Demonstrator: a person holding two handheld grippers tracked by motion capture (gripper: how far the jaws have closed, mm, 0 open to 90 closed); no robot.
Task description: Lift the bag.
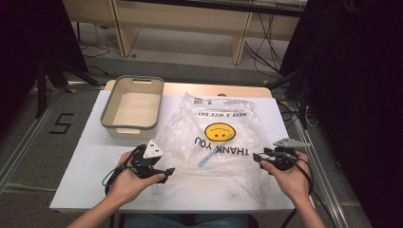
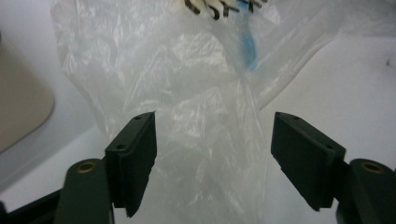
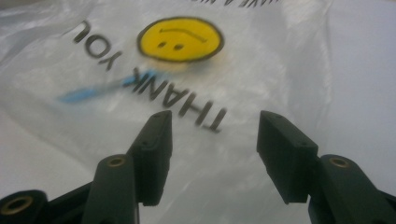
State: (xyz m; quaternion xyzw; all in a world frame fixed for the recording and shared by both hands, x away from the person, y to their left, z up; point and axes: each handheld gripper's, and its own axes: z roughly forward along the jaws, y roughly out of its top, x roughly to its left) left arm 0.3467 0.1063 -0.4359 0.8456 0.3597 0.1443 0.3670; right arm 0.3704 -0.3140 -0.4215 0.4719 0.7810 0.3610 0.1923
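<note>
The left tongs point(image 1: 164, 172) are held with jaws spread wide and nothing between them; in the left gripper view point(image 2: 212, 158) the crinkled near-left edge of the bag point(image 2: 196, 93) lies just ahead of and under the gap. The right tongs point(image 1: 259, 157) are likewise agape and empty, poised at the bag's point(image 1: 214, 142) right edge; in the right gripper view point(image 3: 212, 158) the print "THANK YOU" and the yellow smiley point(image 3: 180, 38) sit just beyond the jaws.

The bag lies flat on the white desk point(image 1: 90, 161), between the two tongs and just right of the grey-rimmed tub point(image 1: 133, 107), which appears empty. A blue streak point(image 1: 205, 160), perhaps something thin inside the bag or part of the print, shows near the lettering; I cannot tell which.

Risks, as I judge them: the film is thin and slick, so jaws closing on it may pinch only one layer, or both layers when only one is wanted, and the bag would not open. A pull from one side alone could drag the whole bag across the desk, or nudge it against the tub. A hard tug might stretch or tear the film.

The bag's long axis runs from the near edge of the desk toward the far edge. Its print reads upside down from the person's side, so its top points toward the person.
</note>
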